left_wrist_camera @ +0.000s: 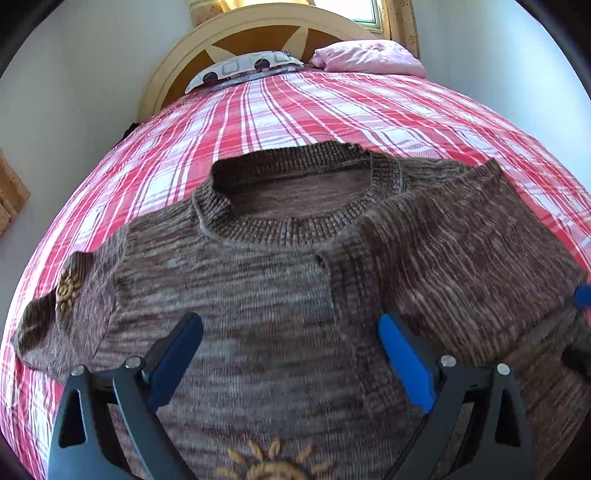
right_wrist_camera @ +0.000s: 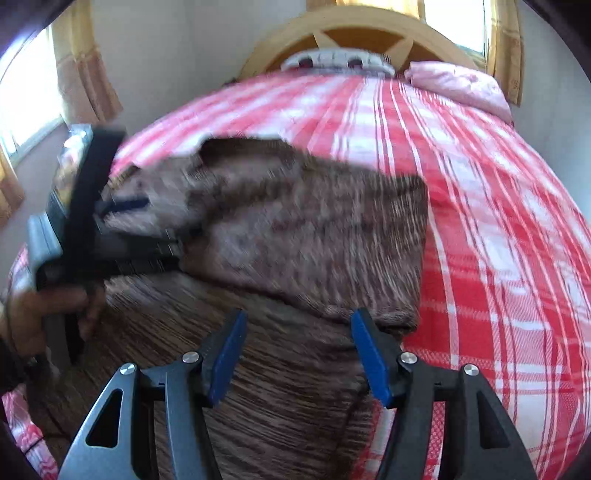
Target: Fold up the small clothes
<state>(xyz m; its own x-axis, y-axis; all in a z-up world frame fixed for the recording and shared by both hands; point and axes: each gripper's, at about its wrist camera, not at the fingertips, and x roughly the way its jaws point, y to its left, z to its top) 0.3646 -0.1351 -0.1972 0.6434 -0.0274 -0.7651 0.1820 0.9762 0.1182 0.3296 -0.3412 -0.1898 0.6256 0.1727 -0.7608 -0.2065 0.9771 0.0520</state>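
A small brown knitted sweater (left_wrist_camera: 258,280) with a ribbed collar (left_wrist_camera: 295,195) lies face up on the bed. Its right sleeve (left_wrist_camera: 443,251) is folded in over the chest. A yellow sun motif (left_wrist_camera: 269,465) shows low on the front. My left gripper (left_wrist_camera: 291,354) is open above the sweater's chest, holding nothing. My right gripper (right_wrist_camera: 299,350) is open over the sweater's right side (right_wrist_camera: 314,236), just below the folded sleeve's edge. The left gripper's body (right_wrist_camera: 81,206) shows at the left of the right wrist view. The right wrist view is blurred.
The bed has a red and white plaid cover (left_wrist_camera: 314,110). A patterned pillow (left_wrist_camera: 243,68) and a pink pillow (left_wrist_camera: 369,55) lie by the wooden headboard (left_wrist_camera: 258,29). White walls flank the bed. Curtained windows (right_wrist_camera: 22,96) stand at the left and behind.
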